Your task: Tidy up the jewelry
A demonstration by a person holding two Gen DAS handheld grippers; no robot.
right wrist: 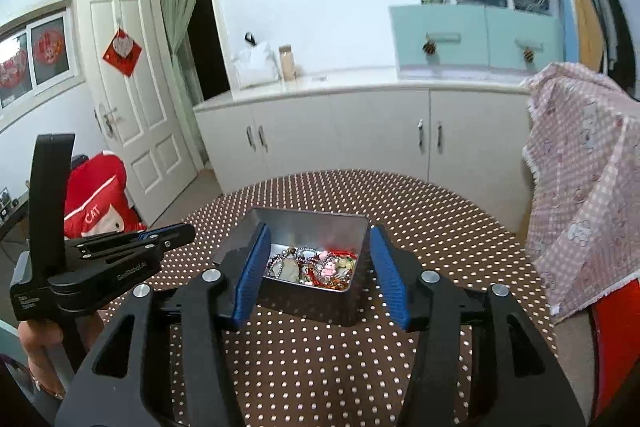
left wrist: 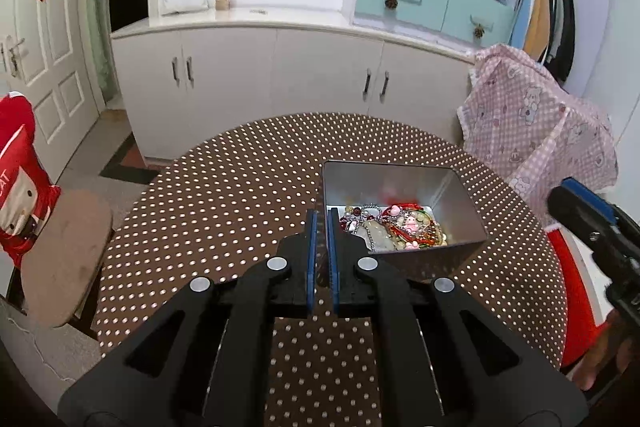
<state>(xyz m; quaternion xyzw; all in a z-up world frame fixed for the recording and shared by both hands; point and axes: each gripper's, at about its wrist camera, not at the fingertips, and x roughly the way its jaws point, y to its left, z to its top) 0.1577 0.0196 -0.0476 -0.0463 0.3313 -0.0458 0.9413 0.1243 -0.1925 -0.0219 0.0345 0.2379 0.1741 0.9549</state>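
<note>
Sitting on dotted table [right wrist: 320, 367], metal tin [right wrist: 308, 223] holds tangled jewelry [right wrist: 316, 267]; left hand-held gripper [left wrist: 322, 215] closed empty, right hand-held gripper [right wrist: 320, 239] wide.

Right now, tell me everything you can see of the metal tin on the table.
The metal tin is a rectangular, lidless box of dull silvery metal with rounded corners, standing upright on the dotted tablecloth. A tangle of jewelry covers its floor: beads, a silver chain, pink charms, red cord. Neither tool touches it, and nothing else on the table does.
</note>
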